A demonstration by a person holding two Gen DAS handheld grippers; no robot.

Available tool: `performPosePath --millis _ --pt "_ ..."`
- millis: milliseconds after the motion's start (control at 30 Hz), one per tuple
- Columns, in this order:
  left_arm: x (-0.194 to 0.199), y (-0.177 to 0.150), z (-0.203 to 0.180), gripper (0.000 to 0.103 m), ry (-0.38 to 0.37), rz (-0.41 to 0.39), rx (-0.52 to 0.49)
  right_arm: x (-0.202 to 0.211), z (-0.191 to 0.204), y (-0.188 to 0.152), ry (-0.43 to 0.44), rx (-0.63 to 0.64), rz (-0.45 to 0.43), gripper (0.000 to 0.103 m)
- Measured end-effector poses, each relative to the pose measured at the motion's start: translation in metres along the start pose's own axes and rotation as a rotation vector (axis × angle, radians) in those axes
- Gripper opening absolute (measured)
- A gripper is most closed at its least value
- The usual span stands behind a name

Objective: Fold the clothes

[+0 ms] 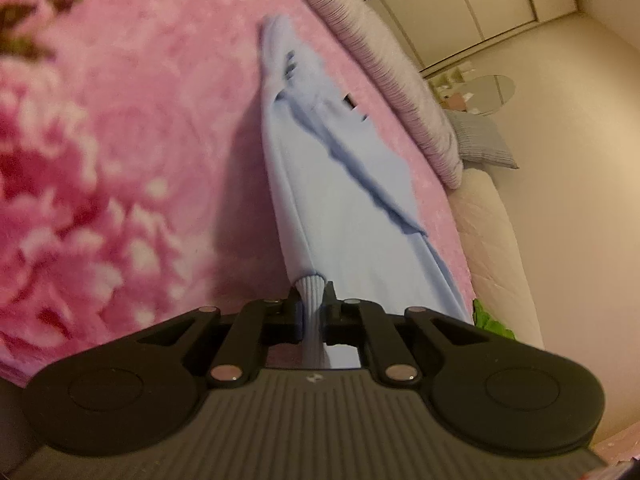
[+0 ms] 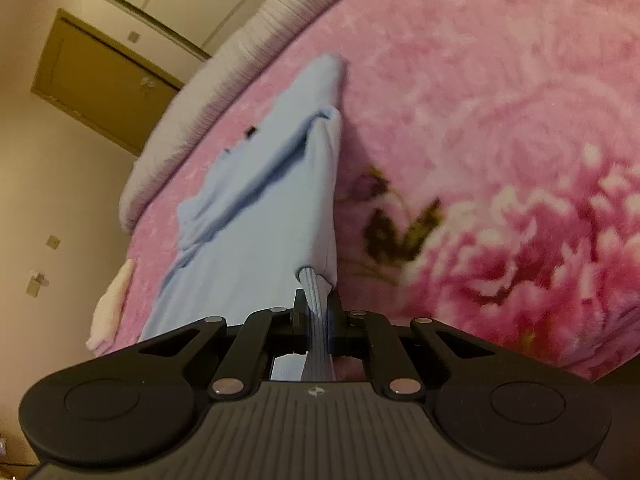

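Closest to me, my left tongs [image 1: 311,292] are clamped on a ribbed band at one corner of the light blue garment [image 1: 316,184], and my right tongs [image 2: 316,300] are pinched on the matching ribbed band at the other corner. The jaws on both sides stand nearly together with only cloth between them.

I judge I am carrying this edge, so doing it well means keeping both grips level and the same way apart, with the cloth taut enough to fall flat without dragging the rest. Whether the edge is being lifted to fold over or pulled out to spread, I cannot tell.

From the tongs the garment runs away from me, raised near the jaws and lying creased on the pink flowered blanket [image 1: 132,128] farther off. Its far end stops just short of the grey ribbed pillow [image 1: 400,80].
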State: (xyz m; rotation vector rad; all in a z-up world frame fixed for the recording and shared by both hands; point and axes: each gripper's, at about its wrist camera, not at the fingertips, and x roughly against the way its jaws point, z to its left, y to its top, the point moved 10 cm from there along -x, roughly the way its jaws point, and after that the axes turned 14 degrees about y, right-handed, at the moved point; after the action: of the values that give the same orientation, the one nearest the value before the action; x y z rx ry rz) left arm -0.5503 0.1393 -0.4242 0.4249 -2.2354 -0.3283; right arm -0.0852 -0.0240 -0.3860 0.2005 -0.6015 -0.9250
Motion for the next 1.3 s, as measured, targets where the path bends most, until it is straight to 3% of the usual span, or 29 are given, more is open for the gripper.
performPosePath --millis 233,467,567,767,833,967,1000,1033,1100,1200,1300 --pt "0.052 -0.021 -0.001 0.005 -0.015 -0.028 -0.025 0.029 0.027 -0.027 0.017 -0.008 -0.015 0.008" --pt "0.075 -0.073 0.023 0.004 -0.007 0.035 0.093 0.059 0.022 -0.074 -0.024 -0.101 0.005 0.008" --pt "0.084 -0.066 0.019 0.003 -0.024 0.035 0.124 0.058 0.031 -0.065 -0.011 -0.108 0.000 0.008" --pt "0.091 0.015 -0.034 0.003 -0.084 -0.081 -0.004 0.036 0.075 0.023 0.059 0.044 -0.059 0.008" --pt "0.073 0.052 -0.049 0.004 -0.079 -0.111 -0.046 0.018 0.082 0.063 0.076 0.073 -0.080 0.008" --pt "0.013 0.124 -0.067 0.005 -0.031 -0.126 -0.050 -0.039 0.052 0.122 0.012 0.054 -0.071 0.011" --pt "-0.001 0.141 -0.071 0.006 -0.018 -0.130 -0.051 -0.054 0.044 0.136 -0.005 0.049 -0.067 0.015" --pt "-0.011 0.149 -0.069 0.008 0.029 -0.135 -0.065 -0.068 0.036 0.150 -0.022 0.043 -0.064 0.029" --pt "-0.030 0.164 -0.065 0.026 0.122 -0.146 -0.093 -0.097 0.021 0.178 -0.057 0.032 -0.058 0.051" --pt "-0.056 0.187 -0.058 0.035 0.261 -0.162 -0.136 -0.106 -0.010 0.193 -0.128 0.027 -0.061 0.051" --pt "-0.056 0.187 -0.049 0.037 0.303 -0.160 -0.200 -0.102 -0.031 0.196 -0.180 0.042 -0.054 0.052"
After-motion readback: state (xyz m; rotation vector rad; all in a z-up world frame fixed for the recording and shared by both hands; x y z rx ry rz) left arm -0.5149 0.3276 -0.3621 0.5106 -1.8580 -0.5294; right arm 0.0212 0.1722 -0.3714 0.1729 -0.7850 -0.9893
